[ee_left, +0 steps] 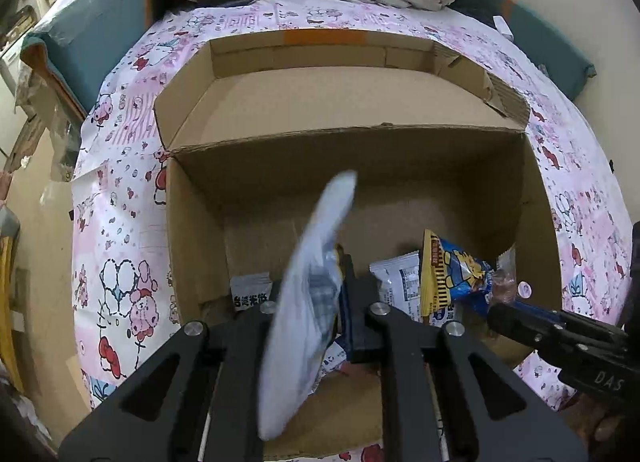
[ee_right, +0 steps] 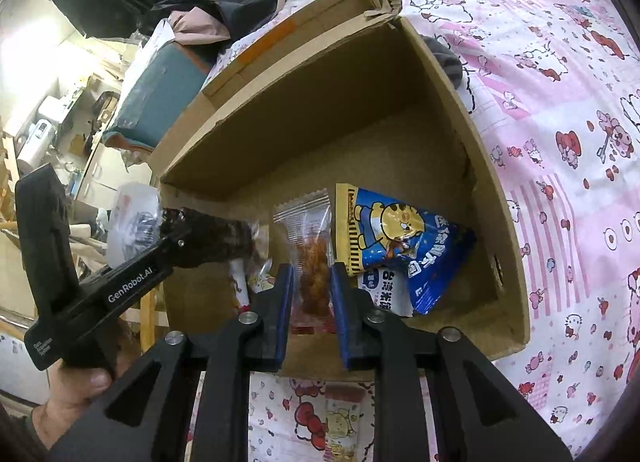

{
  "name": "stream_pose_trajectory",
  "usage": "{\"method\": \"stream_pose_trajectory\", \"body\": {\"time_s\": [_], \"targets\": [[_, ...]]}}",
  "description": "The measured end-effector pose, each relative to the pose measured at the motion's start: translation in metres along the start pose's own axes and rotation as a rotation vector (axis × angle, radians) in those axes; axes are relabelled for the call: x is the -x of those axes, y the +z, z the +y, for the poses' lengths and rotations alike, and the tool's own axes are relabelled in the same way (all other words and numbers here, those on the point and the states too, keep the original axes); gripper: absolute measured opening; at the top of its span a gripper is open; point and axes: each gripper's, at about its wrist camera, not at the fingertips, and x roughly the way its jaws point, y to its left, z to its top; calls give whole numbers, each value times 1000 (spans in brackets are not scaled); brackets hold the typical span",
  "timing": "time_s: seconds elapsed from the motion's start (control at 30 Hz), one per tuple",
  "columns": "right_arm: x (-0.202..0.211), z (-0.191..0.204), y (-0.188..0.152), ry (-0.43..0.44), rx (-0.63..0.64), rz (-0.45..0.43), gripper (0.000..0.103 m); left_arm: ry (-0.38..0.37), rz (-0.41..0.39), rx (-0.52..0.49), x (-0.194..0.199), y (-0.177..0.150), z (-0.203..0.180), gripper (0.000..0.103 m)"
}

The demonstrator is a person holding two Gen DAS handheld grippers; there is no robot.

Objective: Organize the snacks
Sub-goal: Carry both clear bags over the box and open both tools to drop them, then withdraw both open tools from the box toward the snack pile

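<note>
Snacks hang over the cardboard box point(ee_right: 432, 102), one per hand. Left hand-held gripper point(ee_left: 320, 302) is clamped on a pale packet point(ee_left: 308, 294), its long axis pointing away; right hand-held gripper point(ee_right: 312, 294) pinches a clear packet point(ee_right: 310, 246) upright, just beside the blue bag point(ee_right: 400, 238) below.

White lettering "GenRobot.AI" ran along the black body of the left gripper point(ee_right: 176, 222), with small print near its handle end too fine to read. The right gripper point(ee_left: 496, 316) bore the letters "DAS" on its black side. The blue and yellow snack packet point(ee_right: 400, 238) and the white packet point(ee_left: 250, 296) carried Chinese characters.
</note>
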Motion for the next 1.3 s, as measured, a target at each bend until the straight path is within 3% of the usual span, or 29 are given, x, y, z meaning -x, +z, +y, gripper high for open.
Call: {"method": "stream_pose_trajectory", "body": {"time_s": [0.27, 0.3, 0.33, 0.4, 0.5, 0.93, 1.3], "targets": [[1, -2, 2, 30, -24, -4, 26, -15, 16, -9, 0, -4, -4, 15], [2, -2, 3, 34, -28, -5, 33, -19, 12, -10, 2, -4, -5, 24], [3, -3, 3, 43, -37, -8, 47, -21, 9, -13, 3, -4, -5, 31], [7, -6, 3, 60, -51, -29, 70, -24, -8, -15, 6, -5, -6, 56], [17, -6, 4, 64, -48, -80, 75, -23, -20, -5, 9, -5, -5, 78], [27, 0, 2, 78, -59, -101, 79, -32, -41, 23, 21, -12, 4, 79], [42, 2, -8, 60, -65, -110, 80, 11, -94, -38, 42, -20, 5, 79]]}}
